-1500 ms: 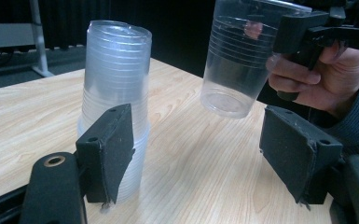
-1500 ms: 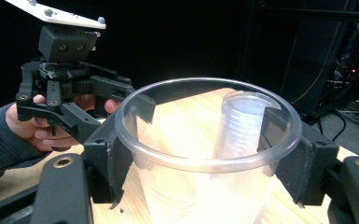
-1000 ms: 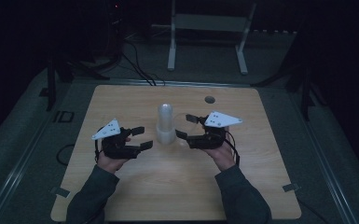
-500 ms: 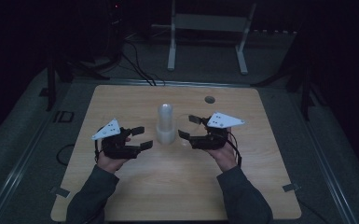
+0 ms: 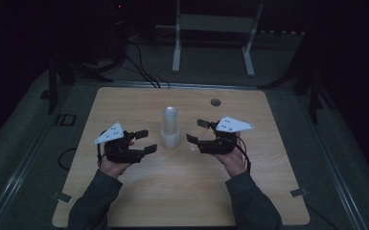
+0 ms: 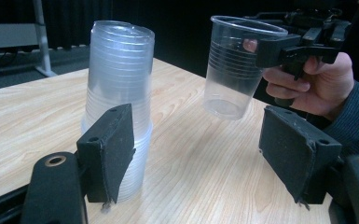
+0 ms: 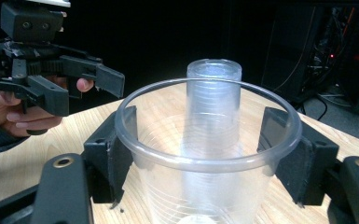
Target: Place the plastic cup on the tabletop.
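While the right gripper (image 5: 195, 131) lifts one clear cup (image 7: 208, 154), the stack (image 5: 169, 127) stands between both hands

Its fingers (image 7: 111, 154) pinch the cup just under the rim, upright and off the table (image 5: 124, 103), near the stack's right side. The left gripper (image 5: 145, 141) hovers just left of the stack with fingers (image 6: 109, 149) spread and nothing between them; in the left gripper view the stack sits beside one finger, upside down on the wood

The single clear cup (image 7: 208, 158) was cut off at the bottom edge; the cup stack (image 7: 213, 105) blurred behind it.
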A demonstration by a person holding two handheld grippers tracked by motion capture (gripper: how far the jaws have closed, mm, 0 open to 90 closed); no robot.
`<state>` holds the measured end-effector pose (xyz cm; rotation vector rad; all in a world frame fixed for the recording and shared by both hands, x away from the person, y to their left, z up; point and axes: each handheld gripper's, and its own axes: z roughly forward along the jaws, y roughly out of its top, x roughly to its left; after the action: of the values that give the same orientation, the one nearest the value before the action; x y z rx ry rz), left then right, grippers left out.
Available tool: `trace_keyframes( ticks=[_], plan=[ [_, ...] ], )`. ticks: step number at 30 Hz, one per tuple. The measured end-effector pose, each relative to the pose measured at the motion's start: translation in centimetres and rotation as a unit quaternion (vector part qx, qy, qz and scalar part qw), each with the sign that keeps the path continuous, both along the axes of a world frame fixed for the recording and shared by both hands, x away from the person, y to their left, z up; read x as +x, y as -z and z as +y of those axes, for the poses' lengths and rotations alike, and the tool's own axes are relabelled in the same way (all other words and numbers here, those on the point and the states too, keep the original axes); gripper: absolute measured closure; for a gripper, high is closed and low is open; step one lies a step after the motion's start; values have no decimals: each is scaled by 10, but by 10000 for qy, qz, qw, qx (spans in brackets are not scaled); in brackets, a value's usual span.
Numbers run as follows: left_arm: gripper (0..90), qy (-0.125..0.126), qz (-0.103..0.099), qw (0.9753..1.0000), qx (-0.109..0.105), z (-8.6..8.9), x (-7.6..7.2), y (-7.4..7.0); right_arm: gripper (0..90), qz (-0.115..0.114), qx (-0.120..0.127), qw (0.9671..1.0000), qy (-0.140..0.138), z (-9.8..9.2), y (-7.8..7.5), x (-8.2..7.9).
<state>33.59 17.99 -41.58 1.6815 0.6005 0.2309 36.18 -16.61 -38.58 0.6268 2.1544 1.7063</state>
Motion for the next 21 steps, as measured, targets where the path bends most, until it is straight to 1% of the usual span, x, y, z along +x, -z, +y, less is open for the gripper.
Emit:
trace_keyframes(
  ticks=[12, 21],
  plan=[
    [265, -25, -8, 10000, 7, 1, 0, 0, 281, 40, -7, 9999, 96, -7, 6, 1],
    [265, -48, 0, 10000, -6, 2, 0, 0, 281, 72, -72, 9998, 183, -15, 14, 2]
  ],
)
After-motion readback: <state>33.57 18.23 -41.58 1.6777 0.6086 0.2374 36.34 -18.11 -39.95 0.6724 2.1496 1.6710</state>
